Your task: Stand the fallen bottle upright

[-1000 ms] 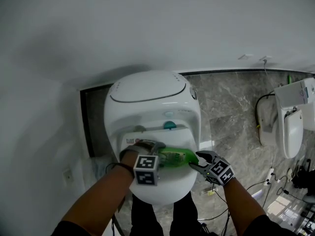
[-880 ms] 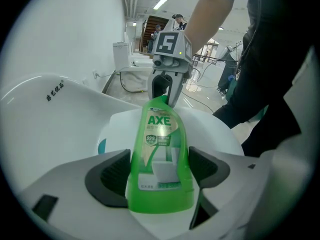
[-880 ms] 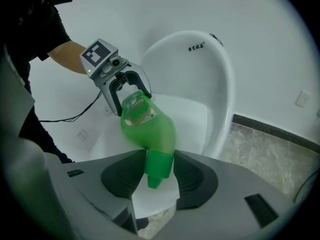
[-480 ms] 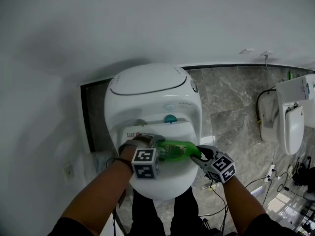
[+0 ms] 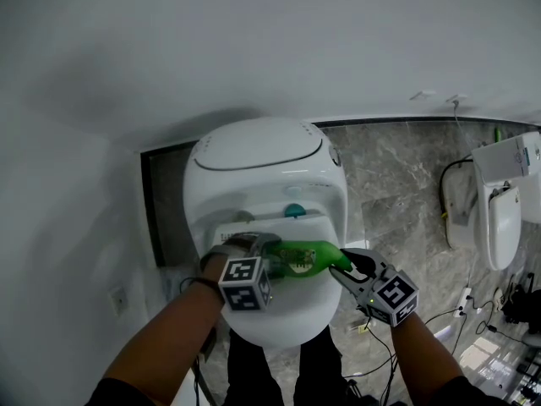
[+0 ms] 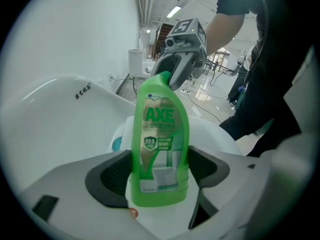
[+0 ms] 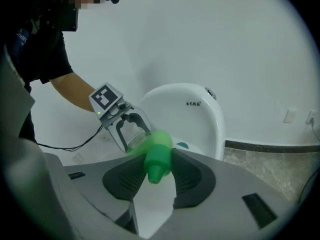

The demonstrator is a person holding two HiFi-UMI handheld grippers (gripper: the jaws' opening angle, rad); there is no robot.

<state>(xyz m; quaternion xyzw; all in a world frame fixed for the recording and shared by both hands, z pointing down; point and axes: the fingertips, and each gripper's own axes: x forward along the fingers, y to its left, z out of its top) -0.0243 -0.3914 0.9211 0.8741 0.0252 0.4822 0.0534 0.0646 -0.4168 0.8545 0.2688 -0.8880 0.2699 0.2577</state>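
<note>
A green AXE bottle [image 5: 303, 258] is held sideways just above the closed lid of a white toilet [image 5: 279, 332]. My left gripper [image 5: 267, 256] is shut on the bottle's wide base; in the left gripper view both pads press the sides of the bottle [image 6: 160, 139]. My right gripper [image 5: 345, 265] is shut on the green cap end. In the right gripper view the cap [image 7: 156, 165] points toward the camera between the pads of the right gripper [image 7: 159, 176]. The left gripper [image 7: 126, 128] shows behind the bottle there, and the right gripper [image 6: 179, 73] shows at the bottle's top in the left gripper view.
The toilet tank [image 5: 258, 155] stands against the white wall, with a teal button [image 5: 293, 212] at the lid's back. A second toilet [image 5: 500, 205] stands at the right on the grey marble floor [image 5: 397, 184]. Cables [image 5: 461, 328] lie on the floor near the right arm.
My right gripper closed on the cap end and rose, lifting that end of the bottle. The left gripper rose slightly, still holding the base.
</note>
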